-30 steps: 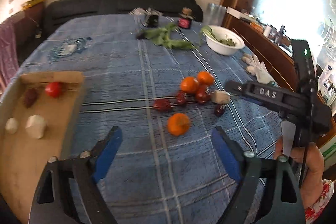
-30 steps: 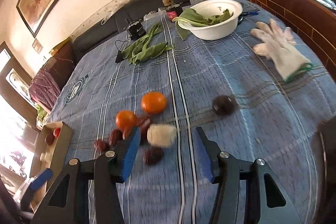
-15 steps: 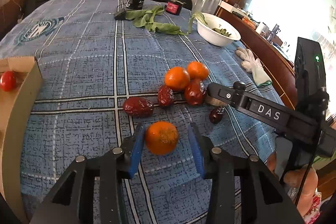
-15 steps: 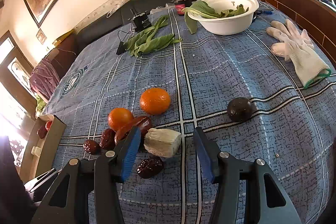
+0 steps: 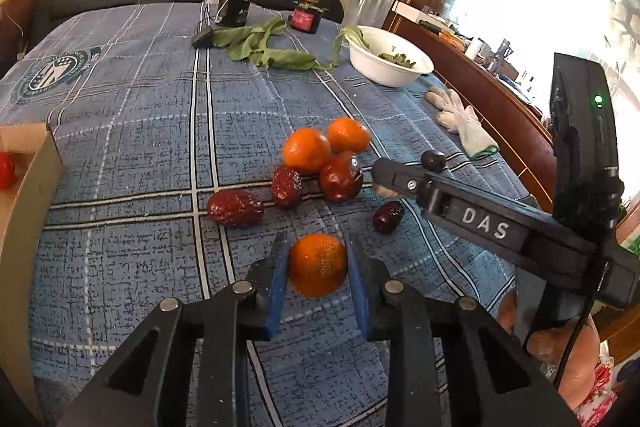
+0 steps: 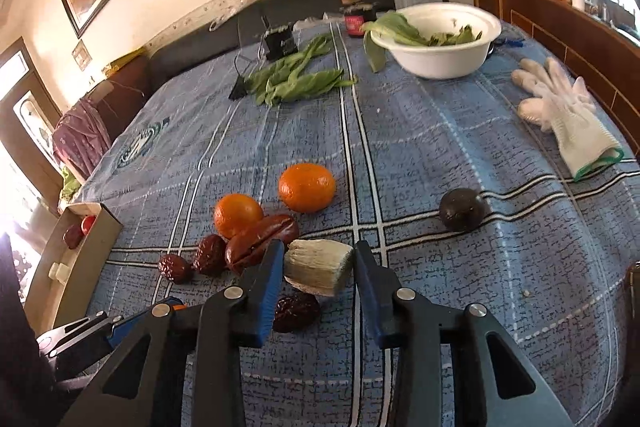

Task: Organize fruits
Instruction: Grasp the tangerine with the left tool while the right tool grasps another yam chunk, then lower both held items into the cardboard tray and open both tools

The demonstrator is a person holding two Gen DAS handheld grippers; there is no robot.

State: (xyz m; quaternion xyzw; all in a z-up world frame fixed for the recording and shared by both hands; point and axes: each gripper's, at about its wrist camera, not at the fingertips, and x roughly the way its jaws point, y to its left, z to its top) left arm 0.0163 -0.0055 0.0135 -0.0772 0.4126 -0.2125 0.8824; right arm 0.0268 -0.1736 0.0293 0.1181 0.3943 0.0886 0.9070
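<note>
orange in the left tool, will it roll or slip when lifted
The orange looks round, so it would probably roll if released on the flat cloth. The left tool has just closed onto its sides; the dimpled skin should grip fairly well. It looks firm, unlikely to squash.

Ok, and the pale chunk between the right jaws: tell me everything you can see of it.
The pale chunk is a short, cream-white block with fine lengthwise ridges, fibrous-looking, its ends cut roughly flat. It lies on its side on the blue checked tablecloth, between the blue pads of the right gripper, whose jaws have just been closing and now meet both its ends. A dark red date lies just in front of it, another larger date beside it. What it is cannot be told.
</note>
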